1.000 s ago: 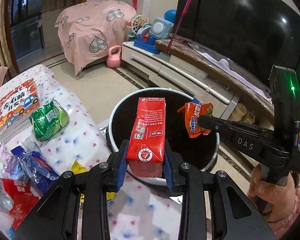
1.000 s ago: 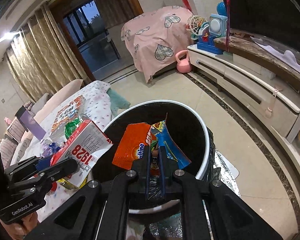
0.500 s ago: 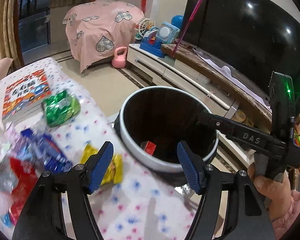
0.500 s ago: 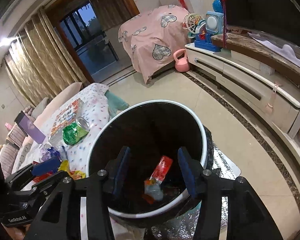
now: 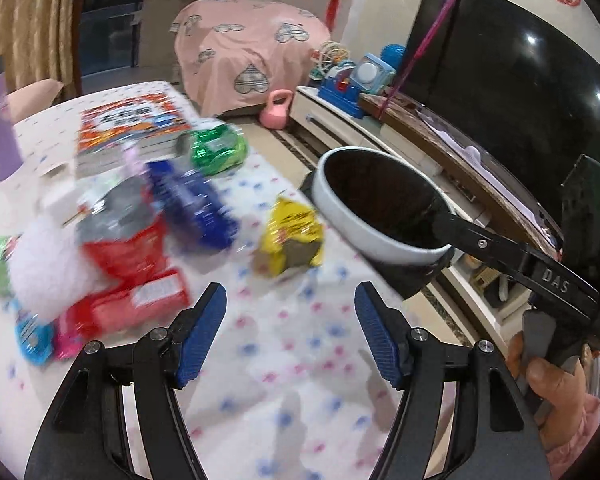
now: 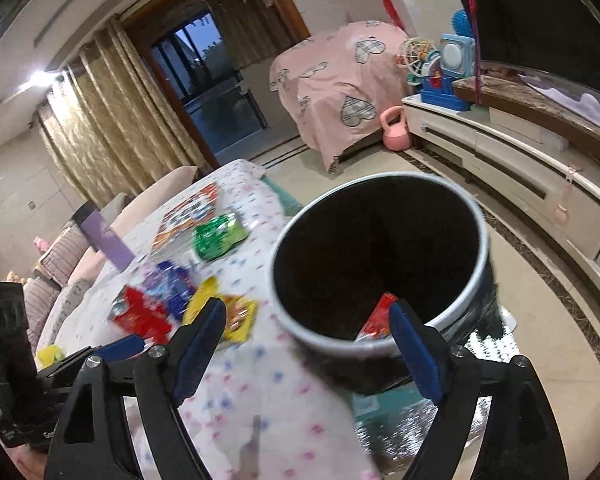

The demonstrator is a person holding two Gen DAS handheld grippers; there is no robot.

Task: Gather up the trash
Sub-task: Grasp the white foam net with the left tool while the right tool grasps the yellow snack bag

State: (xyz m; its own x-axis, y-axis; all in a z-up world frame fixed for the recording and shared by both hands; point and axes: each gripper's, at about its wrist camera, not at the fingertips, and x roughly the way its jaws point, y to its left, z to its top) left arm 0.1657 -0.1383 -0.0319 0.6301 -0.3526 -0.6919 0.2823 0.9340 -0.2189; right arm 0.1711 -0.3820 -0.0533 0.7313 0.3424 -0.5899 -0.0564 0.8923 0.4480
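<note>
Carton (image 6: 374,320) now inside bin (image 6: 452,316)

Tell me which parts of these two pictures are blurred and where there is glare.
Left wrist view: wrappers smeared, left gripper sharp, glare spots on television. Right wrist view: tablecloth and bin rim blurred, bright ceiling light.

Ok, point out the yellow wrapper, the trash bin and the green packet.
yellow wrapper (image 5: 294,238): left wrist view, crumpled middle.
trash bin (image 6: 380,338): right wrist view, near white rim.
green packet (image 5: 218,152): left wrist view, shiny centre.
</note>
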